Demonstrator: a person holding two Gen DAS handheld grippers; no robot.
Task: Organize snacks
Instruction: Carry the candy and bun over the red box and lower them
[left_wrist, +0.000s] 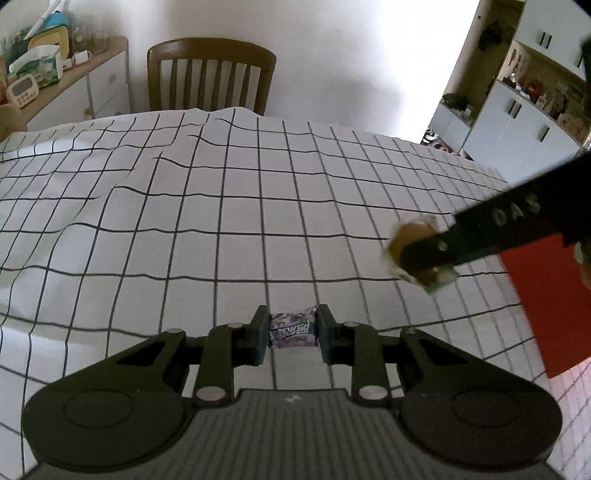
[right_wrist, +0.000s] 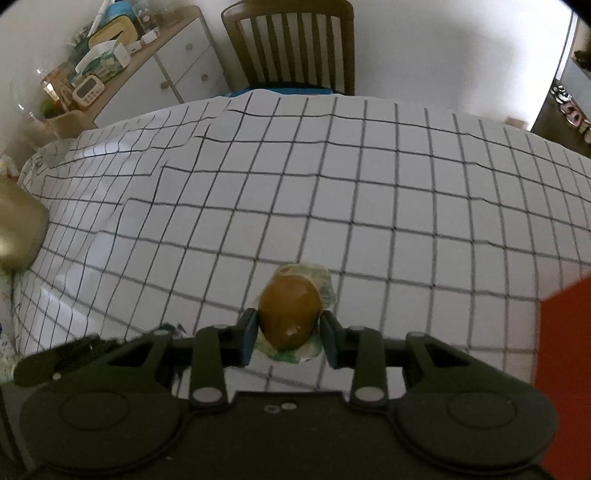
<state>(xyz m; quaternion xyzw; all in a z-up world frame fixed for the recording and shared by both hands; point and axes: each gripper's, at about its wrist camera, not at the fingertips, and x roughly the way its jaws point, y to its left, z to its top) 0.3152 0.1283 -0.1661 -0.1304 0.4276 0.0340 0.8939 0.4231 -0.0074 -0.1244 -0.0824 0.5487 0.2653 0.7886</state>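
My left gripper (left_wrist: 292, 330) is shut on a small purple-and-white wrapped candy (left_wrist: 293, 329) and holds it above the checked tablecloth (left_wrist: 229, 229). My right gripper (right_wrist: 289, 328) is shut on a brown round bun in a clear green-printed wrapper (right_wrist: 290, 314). In the left wrist view the right gripper's finger (left_wrist: 480, 229) reaches in from the right with the bun (left_wrist: 410, 236), above the table near a red box (left_wrist: 546, 295).
A red box (right_wrist: 565, 369) sits at the table's right edge. A wooden chair (left_wrist: 210, 74) stands behind the far side. A cluttered sideboard (left_wrist: 55, 74) is at the back left. A gold-coloured object (right_wrist: 18, 225) lies at the left. White cabinets (left_wrist: 517, 122) stand at the right.
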